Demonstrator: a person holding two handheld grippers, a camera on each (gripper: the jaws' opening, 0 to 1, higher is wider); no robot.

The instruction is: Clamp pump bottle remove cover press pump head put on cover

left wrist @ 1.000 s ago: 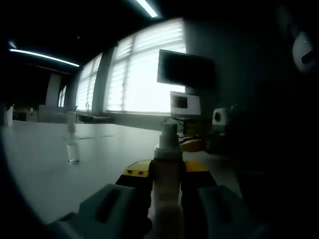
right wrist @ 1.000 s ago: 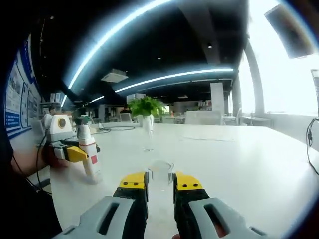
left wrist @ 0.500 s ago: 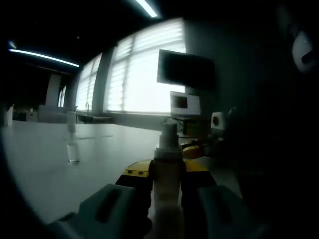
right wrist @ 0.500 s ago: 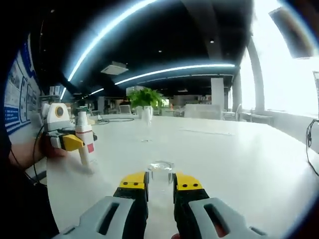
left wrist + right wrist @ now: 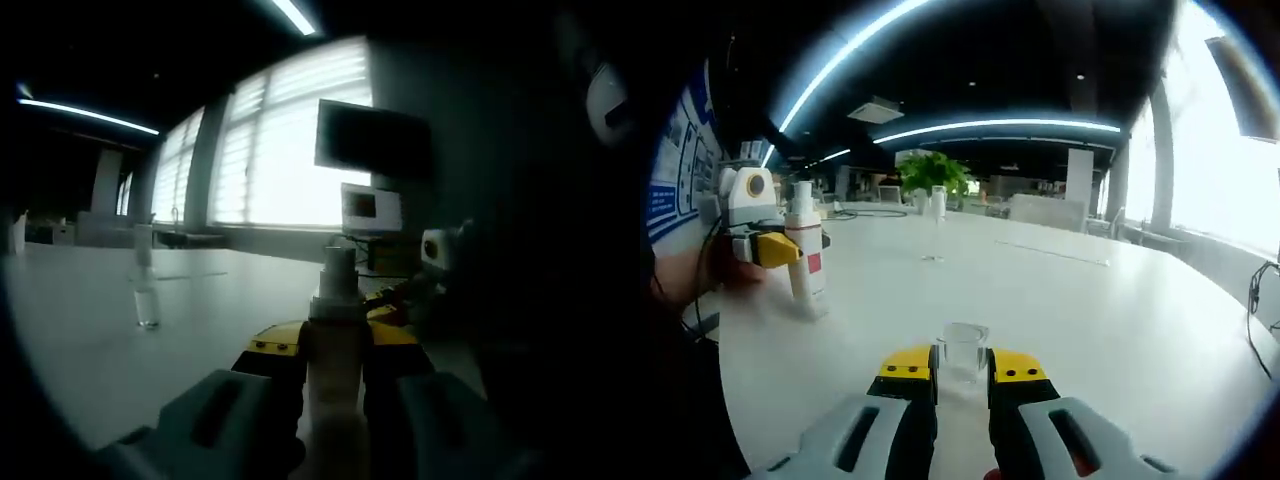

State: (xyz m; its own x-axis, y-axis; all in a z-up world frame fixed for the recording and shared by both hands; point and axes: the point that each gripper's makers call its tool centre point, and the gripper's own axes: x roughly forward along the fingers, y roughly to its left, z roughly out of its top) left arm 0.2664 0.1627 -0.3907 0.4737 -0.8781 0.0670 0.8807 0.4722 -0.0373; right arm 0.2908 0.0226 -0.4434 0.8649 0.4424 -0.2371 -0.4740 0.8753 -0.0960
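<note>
A white pump bottle [image 5: 336, 350] stands upright between my left gripper's [image 5: 337, 345] yellow-tipped jaws, which are shut on its body; its bare pump head [image 5: 338, 268] rises above them. In the right gripper view the same bottle [image 5: 806, 262], with a red label, sits at the left, held by the left gripper [image 5: 768, 249]. My right gripper [image 5: 962, 366] is shut on a small clear cover [image 5: 962, 348], low over the white table [image 5: 1090, 320]. The right gripper [image 5: 405, 290] shows dimly just right of the pump head.
A small clear vial [image 5: 147, 300] stands on the table left of the bottle, seen also as a thin glass shape [image 5: 937, 228] far off. A potted plant [image 5: 933, 172] sits behind it. A dark monitor [image 5: 372, 140] and bright windows lie beyond. A hand [image 5: 680, 285] holds the left gripper.
The right gripper view has swung, so the bottle now looks upright and nearer. In the left gripper view the right gripper has crept slightly toward the pump head. Both grips are unchanged.
</note>
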